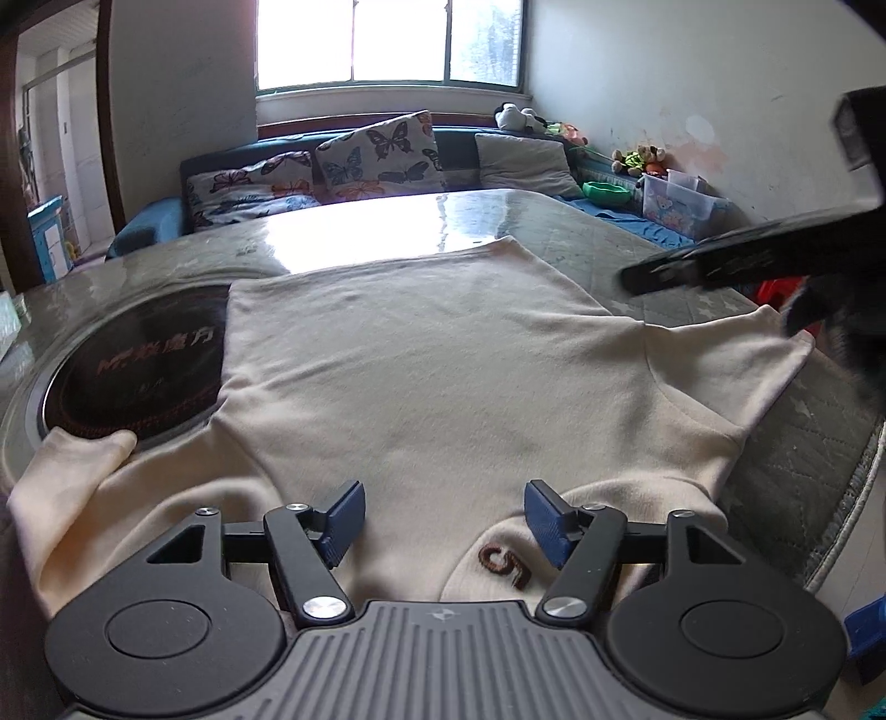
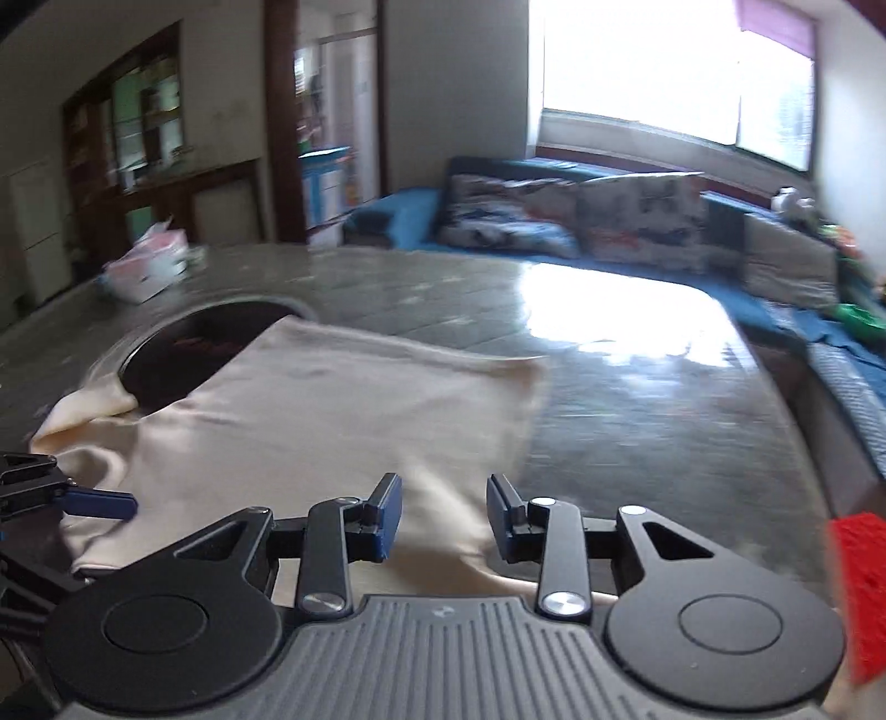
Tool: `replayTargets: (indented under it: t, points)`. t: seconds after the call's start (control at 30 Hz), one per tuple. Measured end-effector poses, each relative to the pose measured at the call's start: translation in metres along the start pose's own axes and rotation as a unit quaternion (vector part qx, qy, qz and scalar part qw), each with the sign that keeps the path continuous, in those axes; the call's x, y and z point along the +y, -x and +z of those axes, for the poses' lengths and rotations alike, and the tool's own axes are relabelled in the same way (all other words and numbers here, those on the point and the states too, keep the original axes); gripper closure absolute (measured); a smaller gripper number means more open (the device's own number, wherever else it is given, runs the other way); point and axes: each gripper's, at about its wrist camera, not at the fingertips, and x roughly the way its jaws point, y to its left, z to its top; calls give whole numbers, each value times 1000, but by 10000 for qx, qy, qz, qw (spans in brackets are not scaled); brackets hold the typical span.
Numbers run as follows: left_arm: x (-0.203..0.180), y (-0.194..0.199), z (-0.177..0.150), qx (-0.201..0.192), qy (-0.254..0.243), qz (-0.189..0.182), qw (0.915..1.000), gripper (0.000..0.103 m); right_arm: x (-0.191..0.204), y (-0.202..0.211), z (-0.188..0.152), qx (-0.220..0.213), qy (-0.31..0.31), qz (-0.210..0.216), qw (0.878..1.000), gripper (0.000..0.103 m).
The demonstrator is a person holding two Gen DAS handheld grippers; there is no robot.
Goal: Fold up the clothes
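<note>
On the shiny grey desk point(image 1: 387, 221) lies a cream T-shirt point(image 1: 432, 360), spread out flat. Its bottom edge is on the far side, toward the sofa, and its neck is on the near side. One sleeve reaches out to the right point(image 1: 725, 376), close to the desk's edge. The other sleeve point(image 1: 77, 465) is bunched up on the left. Part of the shirt covers a round dark plate point(image 1: 138, 365) set into the desk, which has red letters on it. Near the collar a small brown "5" point(image 1: 506, 562) shows on the cloth.

The left hand-held gripper point(image 1: 444, 518) hangs over the neck end of the shirt. Its blue fingers point(image 1: 346, 515) stand wide apart and grip nothing.

The right hand-held gripper point(image 2: 444, 515) is over the right edge of the shirt, where cloth meets desk. Its jaws are partly open, with nothing pinched between them. This view is blurry.

Behind the desk there is a blue sofa point(image 1: 459, 149) with butterfly pillows point(image 1: 382, 149) under a bright window point(image 1: 387, 39). Some soft toys point(image 1: 642, 158) sit at the right end.
</note>
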Motion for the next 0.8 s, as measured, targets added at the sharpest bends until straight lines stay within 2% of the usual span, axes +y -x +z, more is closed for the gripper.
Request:
replayTargets:
  t: [0.13, 0.23, 0.33, 0.43, 0.67, 0.8]
  points:
    - [11, 14, 2, -167, 130, 56, 9998, 36, 12, -28, -3, 272, 15, 188, 9995, 70]
    - [32, 23, 9, -321, 368, 202, 9986, 36, 17, -38, -13, 428, 22, 159, 9990, 69]
    - [61, 23, 15, -243, 797, 443, 9955, 36, 16, -34, -23, 451, 70, 151, 9988, 65]
    - [88, 20, 14, -1, 1169, 688, 9908, 38, 17, -34, -24, 474, 115, 152, 9987, 62]
    - [110, 19, -1, 214, 969, 1607, 9820, 37, 18, -34, -23, 487, 145, 165, 9986, 57]
    - [117, 23, -5, 79, 1008, 1889, 9768, 35, 17, -34, -23, 493, 127, 177, 9985, 57]
